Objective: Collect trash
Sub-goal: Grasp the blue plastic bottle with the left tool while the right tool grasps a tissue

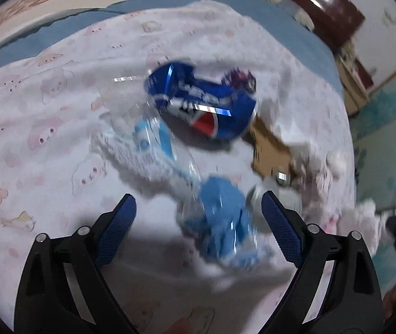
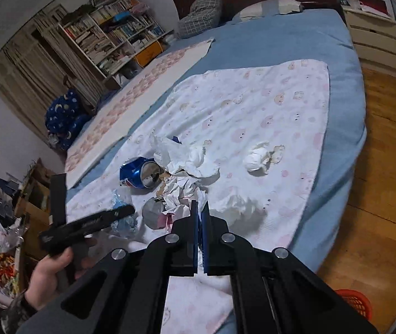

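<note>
A pile of trash lies on a pink-patterned cloth point(image 2: 267, 105) spread on the bed. My left gripper point(image 1: 200, 203) is open, its blue pads either side of a crumpled light-blue plastic wrapper point(image 1: 223, 220) without pressing on it. Beyond it lie a crushed blue soda can point(image 1: 203, 103), white tissue point(image 1: 136, 153) and a brown cardboard scrap point(image 1: 270, 150). In the right wrist view my right gripper point(image 2: 200, 208) is shut with nothing seen between its pads, just short of the crumpled paper point(image 2: 184, 192). The can point(image 2: 139, 172), a tissue ball point(image 2: 257, 160) and the left gripper point(image 2: 125, 211) also show there.
The blue bed sheet point(image 2: 295, 41) runs back to pillows and a dark headboard. A red basket point(image 2: 356, 303) stands on the wooden floor at the lower right. A person's hand point(image 2: 50, 267) holds the left gripper. A bookshelf point(image 2: 108, 27) and clutter line the left side.
</note>
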The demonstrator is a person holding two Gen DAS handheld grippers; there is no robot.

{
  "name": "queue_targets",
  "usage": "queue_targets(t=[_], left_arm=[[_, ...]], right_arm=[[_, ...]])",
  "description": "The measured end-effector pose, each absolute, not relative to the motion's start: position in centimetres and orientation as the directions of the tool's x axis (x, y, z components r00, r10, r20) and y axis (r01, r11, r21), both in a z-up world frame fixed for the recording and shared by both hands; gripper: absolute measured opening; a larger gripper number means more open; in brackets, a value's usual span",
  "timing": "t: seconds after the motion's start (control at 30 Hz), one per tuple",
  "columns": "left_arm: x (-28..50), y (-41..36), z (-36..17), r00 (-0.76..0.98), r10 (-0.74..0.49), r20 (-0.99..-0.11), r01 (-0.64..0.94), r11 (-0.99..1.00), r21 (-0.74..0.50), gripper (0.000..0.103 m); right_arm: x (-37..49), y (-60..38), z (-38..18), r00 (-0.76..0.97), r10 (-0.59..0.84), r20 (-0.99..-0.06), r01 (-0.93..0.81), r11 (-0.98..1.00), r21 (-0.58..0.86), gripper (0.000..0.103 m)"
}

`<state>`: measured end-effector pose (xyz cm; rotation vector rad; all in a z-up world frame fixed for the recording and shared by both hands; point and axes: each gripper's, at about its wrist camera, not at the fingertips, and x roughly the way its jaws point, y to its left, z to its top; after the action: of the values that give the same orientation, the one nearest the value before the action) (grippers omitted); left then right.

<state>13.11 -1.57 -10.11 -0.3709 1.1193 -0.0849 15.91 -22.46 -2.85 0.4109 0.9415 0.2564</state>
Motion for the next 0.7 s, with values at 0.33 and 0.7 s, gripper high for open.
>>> queue_targets(t=[0.33, 0.7], left_arm=[[11.3, -1.2, -6.5, 0.479, -0.335, -0.811, -0.068, 0.907, -0.415, 0.03], [3.1, -6.6, 3.3, 0.639, -0.447, -0.625, 0.182, 0.878, -0.442, 0.03]], right_arm=[[13.4, -26.9, -1.5, 0.597, 0.379, -0.707, -0.005, 0.883, 0.469, 0.003], [6.3, -29.8, 2.0, 0.656, 0.357, -0.665, -0.032, 0.894, 0.447, 0.003]])
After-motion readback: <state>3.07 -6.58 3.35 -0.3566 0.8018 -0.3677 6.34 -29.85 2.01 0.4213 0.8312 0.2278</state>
